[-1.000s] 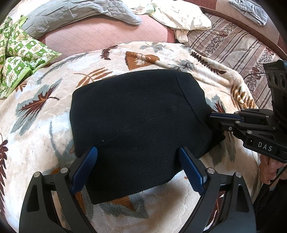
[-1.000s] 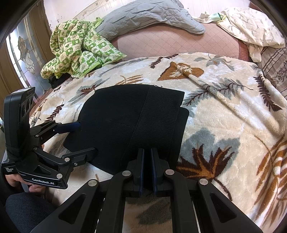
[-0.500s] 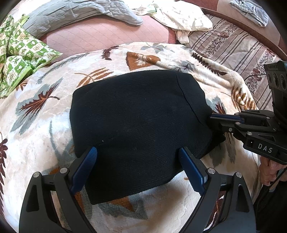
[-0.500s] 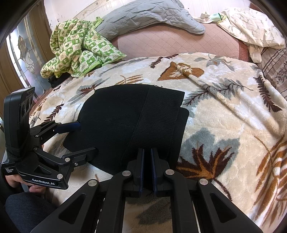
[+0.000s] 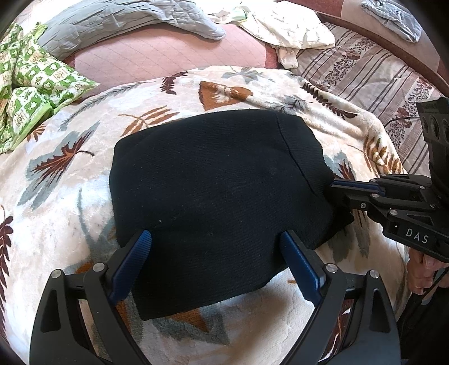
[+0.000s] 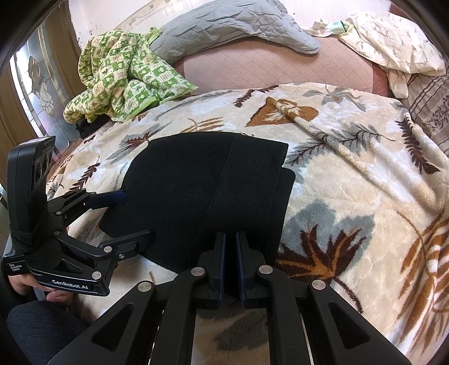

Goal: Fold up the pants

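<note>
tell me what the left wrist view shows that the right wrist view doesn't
Only the left wrist view shows the grey cloth at top right and the left gripper spread wide over the black pants. Only the right wrist view shows the glass door and the right gripper shut on the pants' edge. Both show the leaf blanket, green quilt and grey pillow.

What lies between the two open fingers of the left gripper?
In the left wrist view, only the black pants lie inside the left gripper.
</note>
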`<state>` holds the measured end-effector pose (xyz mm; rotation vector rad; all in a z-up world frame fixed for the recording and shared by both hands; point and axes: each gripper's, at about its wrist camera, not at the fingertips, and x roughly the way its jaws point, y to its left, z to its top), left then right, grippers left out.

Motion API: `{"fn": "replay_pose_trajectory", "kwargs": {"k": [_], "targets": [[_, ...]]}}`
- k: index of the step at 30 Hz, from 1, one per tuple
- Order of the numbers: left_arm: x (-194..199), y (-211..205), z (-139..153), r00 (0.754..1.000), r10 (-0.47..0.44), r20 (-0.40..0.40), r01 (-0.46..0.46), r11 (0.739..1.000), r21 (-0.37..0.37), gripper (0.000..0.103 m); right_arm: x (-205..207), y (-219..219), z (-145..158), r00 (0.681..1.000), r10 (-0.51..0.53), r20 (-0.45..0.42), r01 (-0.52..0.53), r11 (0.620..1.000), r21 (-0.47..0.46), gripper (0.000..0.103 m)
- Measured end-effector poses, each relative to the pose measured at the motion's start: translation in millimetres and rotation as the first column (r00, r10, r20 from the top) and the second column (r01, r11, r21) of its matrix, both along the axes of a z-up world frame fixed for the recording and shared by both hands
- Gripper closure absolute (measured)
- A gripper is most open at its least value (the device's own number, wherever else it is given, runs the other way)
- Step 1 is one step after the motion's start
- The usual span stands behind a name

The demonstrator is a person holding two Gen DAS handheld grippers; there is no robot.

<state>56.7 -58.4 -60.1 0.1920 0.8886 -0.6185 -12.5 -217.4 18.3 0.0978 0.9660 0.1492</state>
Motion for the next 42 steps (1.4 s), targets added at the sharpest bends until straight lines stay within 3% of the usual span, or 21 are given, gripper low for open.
{"fn": "replay_pose_trajectory", "kwargs": {"k": [3,4,6,8,13,17,31,35,39,42], "targets": [[-4.3,-1.6,5.4,1.000,0.021,0.016,-0.021,0.999,0.031,0.011,-0.1,-0.3,0.4,1.000,0.003,0.003,-0.003,1.000,0.002,0.095],[-8.5,-3.0,11.9,0.999,0.035,0.039,-0.037,0.998,0.059,0.016,0.0,-0.8,0.6,1.000,0.005,0.005,-0.005,1.000,0.001,0.095],[-21.4,-5.5,27.8,0.988,0.065,0.140,-0.084,0.988,0.133,0.021,-0.1,-0.9,0.5,1.000,0.004,0.005,-0.004,1.000,0.004,0.095],[-34.2,-2.1,49.9,0.961,0.127,0.247,-0.175,0.967,0.186,0.021,0.0,-1.0,0.4,1.000,0.007,0.006,-0.007,1.000,0.002,0.095],[-50.7,21.5,106.6,0.924,0.281,0.260,-0.309,0.948,0.075,0.021,1.0,-1.5,0.6,1.000,0.007,0.008,-0.007,1.000,-0.003,0.095],[-65.6,24.5,137.4,0.908,0.302,0.291,-0.324,0.946,0.028,0.020,-1.1,1.7,0.0,1.000,0.013,0.017,-0.013,1.000,-0.028,0.095],[-73.5,25.2,139.6,0.911,0.315,0.266,-0.327,0.945,0.001,0.020,-1.4,1.3,-0.3,1.000,0.015,0.019,-0.014,0.999,-0.030,0.095],[-81.1,13.8,134.3,0.948,0.237,0.214,-0.240,0.971,-0.011,0.020,-1.4,1.4,-0.4,1.000,0.015,0.020,-0.014,0.999,-0.029,0.095],[-85.5,-3.2,119.6,0.964,0.197,0.178,-0.205,0.978,0.028,0.020,-1.4,1.3,-0.7,1.000,0.015,0.020,-0.014,0.999,-0.029,0.095],[-77.4,-4.3,105.4,0.984,0.170,0.055,-0.170,0.985,0.005,0.020,-1.5,1.7,-0.8,1.000,0.016,0.021,-0.016,0.999,-0.030,0.095]]}}
